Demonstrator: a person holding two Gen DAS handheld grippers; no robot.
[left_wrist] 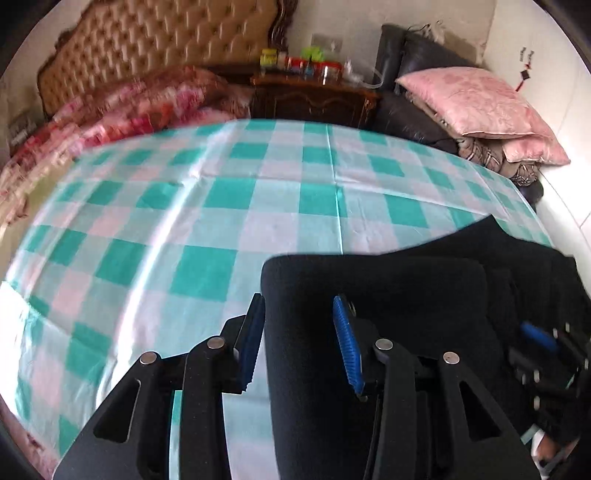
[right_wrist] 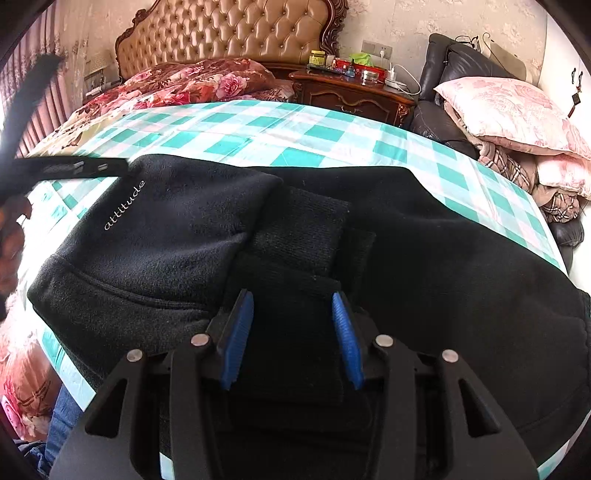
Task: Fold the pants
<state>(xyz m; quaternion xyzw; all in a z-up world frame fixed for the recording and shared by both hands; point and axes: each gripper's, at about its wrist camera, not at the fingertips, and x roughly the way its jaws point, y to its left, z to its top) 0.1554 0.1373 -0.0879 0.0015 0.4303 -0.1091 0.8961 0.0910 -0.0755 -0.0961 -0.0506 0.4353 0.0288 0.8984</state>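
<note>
Now, over on the left: the left hand-held gripper (left_wrist: 299, 341) has a fold of the black pants (left_wrist: 373, 295) up between its blue pads (left_wrist: 347, 350). The cloth fills the gap and drapes over the fingers, so that's a pinch on the pants, with the fold raised off the checked sheet (left_wrist: 207, 206). Bare teal-and-white checks run off to the left and ahead of it.

Moving right: the bulk of the pants lies flat on the sheet, spread across the near half of the bed, with a ribbed band (right_wrist: 110, 314) along the near left edge and the word "attitude" (right_wrist: 123, 205) stitched in white above it. A ribbed cuff (right_wrist: 306, 229) sits folded in toward the middle.

Right again: the right hand-held gripper (right_wrist: 291, 338) is down on the near edge of the pants, dark cloth packed between its pads, pinching it there.

Far back, a tufted headboard (right_wrist: 236, 33), a floral quilt (right_wrist: 192, 81), a nightstand (right_wrist: 354, 96), and at the right edge, pink pillows (right_wrist: 509, 110).
</note>
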